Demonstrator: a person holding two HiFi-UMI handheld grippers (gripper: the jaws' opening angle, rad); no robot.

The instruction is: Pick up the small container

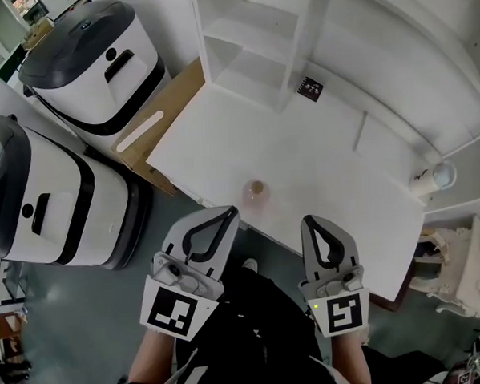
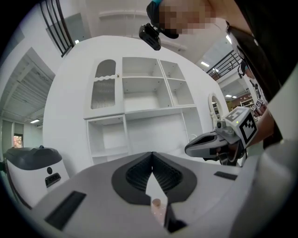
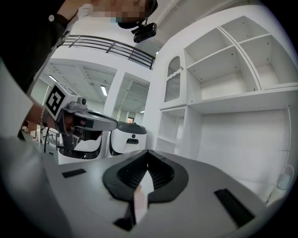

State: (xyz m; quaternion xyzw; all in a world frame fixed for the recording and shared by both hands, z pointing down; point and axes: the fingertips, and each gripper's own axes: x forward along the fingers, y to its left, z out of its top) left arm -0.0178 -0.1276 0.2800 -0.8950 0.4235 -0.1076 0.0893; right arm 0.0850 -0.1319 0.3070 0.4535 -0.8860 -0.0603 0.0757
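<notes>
small container on table, shelf unit behind

The desk is bare over most of its top, so the way in from its near edge is open on both sides of the small container, which stands alone close to that edge; the shelf unit closes off the far left corner, with a black tag lying flat beside it. Left of the desk the far bin and the near bin crowd the floor; a white cup-like object stands at the right end.
</notes>
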